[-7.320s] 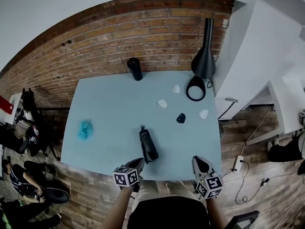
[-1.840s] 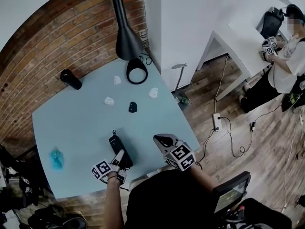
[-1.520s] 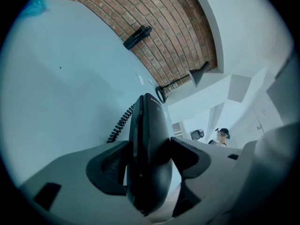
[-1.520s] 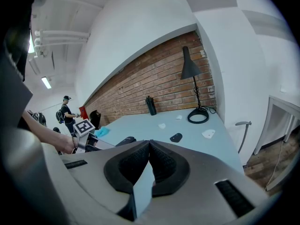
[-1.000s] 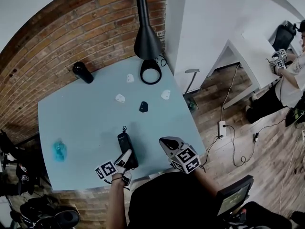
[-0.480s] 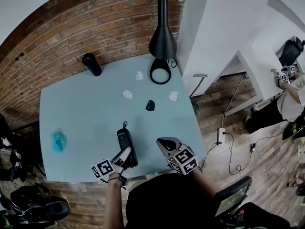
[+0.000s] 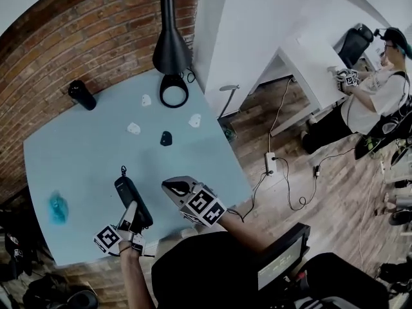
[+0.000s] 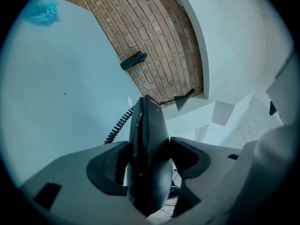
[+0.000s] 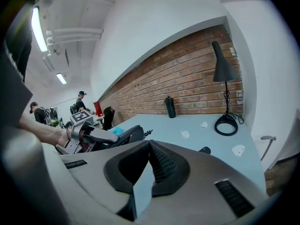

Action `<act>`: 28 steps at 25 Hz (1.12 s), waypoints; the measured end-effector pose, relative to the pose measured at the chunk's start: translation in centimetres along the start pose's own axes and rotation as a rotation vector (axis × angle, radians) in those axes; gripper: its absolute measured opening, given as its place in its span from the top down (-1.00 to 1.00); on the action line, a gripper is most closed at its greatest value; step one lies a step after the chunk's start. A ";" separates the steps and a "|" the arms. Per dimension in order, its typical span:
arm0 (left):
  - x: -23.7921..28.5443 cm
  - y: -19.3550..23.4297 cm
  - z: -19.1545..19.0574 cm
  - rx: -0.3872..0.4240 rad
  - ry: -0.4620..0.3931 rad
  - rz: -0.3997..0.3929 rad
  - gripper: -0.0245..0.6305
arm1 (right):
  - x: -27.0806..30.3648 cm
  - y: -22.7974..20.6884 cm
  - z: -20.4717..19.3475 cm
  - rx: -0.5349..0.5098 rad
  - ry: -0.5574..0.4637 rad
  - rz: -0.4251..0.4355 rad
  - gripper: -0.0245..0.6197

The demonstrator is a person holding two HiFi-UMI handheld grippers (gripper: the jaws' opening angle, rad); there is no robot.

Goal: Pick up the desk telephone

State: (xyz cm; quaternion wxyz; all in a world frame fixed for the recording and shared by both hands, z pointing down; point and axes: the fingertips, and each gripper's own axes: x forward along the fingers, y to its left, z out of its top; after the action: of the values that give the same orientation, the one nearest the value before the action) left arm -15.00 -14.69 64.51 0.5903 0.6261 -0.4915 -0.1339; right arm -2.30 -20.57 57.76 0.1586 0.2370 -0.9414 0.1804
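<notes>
Black desk telephone: long, narrow, smooth rounded body, matte finish. Seen edge-on in left gripper view, standing on its long side, a seam running along the left face. Clamped at near end between both jaws of left gripper, one ribbed pad pressed to each flank. Far end pointing away from the person. Black coiled cord trailing from far end down to the pale blue table. Position: near front edge of table, right of centre. Contact with tabletop not determinable.
</notes>
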 end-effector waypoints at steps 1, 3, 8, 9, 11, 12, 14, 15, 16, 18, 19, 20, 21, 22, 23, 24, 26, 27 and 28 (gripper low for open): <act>-0.4 0.1 0.1 0.001 -0.001 0.006 0.02 | 0.1 0.2 -0.1 0.008 0.004 -0.011 0.90; -1.4 0.6 0.8 0.000 -0.005 0.029 0.02 | 0.8 1.1 0.0 0.018 0.012 -0.021 0.90; -2.8 1.1 3.4 -0.008 0.006 -0.050 0.02 | 3.4 5.0 2.3 -0.004 0.004 0.003 0.90; -3.3 1.5 3.9 0.011 0.016 -0.027 0.02 | 3.9 5.6 2.8 -0.007 0.001 0.004 0.90; -3.8 1.9 4.9 0.034 0.034 -0.005 0.02 | 4.9 6.4 3.5 -0.015 -0.007 -0.007 0.90; -4.0 1.9 5.4 0.039 0.041 -0.010 0.02 | 5.4 6.6 3.6 -0.017 -0.011 -0.016 0.90; -4.4 1.7 6.3 0.040 0.043 -0.054 0.02 | 6.6 7.3 3.7 -0.023 -0.018 -0.032 0.90; -4.7 1.4 6.8 0.039 0.039 -0.096 0.02 | 7.3 7.8 3.8 -0.026 -0.021 -0.033 0.90; -4.9 0.9 7.4 0.042 0.035 -0.150 0.02 | 7.9 8.5 4.0 -0.028 -0.027 -0.031 0.90; -5.3 0.4 8.1 0.043 0.036 -0.225 0.02 | 8.9 9.3 4.2 -0.038 -0.035 -0.039 0.90; -5.6 0.3 8.3 0.047 0.043 -0.241 0.02 | 9.3 9.5 3.9 -0.045 -0.035 -0.050 0.90; -5.8 0.1 8.6 0.068 0.055 -0.254 0.02 | 9.6 9.7 3.7 -0.049 -0.033 -0.059 0.90; -6.1 0.1 8.8 0.093 0.066 -0.257 0.02 | 9.9 10.0 3.6 -0.049 -0.032 -0.062 0.90; -6.4 0.4 9.1 0.107 0.074 -0.240 0.02 | 10.2 10.5 3.6 -0.050 -0.029 -0.057 0.90; -6.8 1.2 9.3 0.106 0.081 -0.203 0.02 | 10.6 10.9 3.7 -0.053 -0.025 -0.049 0.90; -7.0 2.1 9.4 0.096 0.087 -0.174 0.02 | 11.0 11.3 3.7 -0.059 -0.019 -0.038 0.90; -6.9 2.8 9.4 0.086 0.096 -0.203 0.02 | 11.6 12.1 3.6 -0.074 -0.009 -0.019 0.90; -6.9 3.2 9.2 0.087 0.101 -0.201 0.02 | 11.8 12.4 3.5 -0.079 -0.008 -0.014 0.90; -7.2 3.8 8.9 0.081 0.107 -0.168 0.02 | 12.0 12.4 3.4 -0.080 -0.009 -0.014 0.90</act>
State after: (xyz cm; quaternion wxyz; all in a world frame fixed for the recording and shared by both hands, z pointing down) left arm -26.81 -13.85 62.45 0.5765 0.6947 -0.4102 -0.1291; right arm -19.29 -16.42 56.05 0.1652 0.2380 -0.9468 0.1403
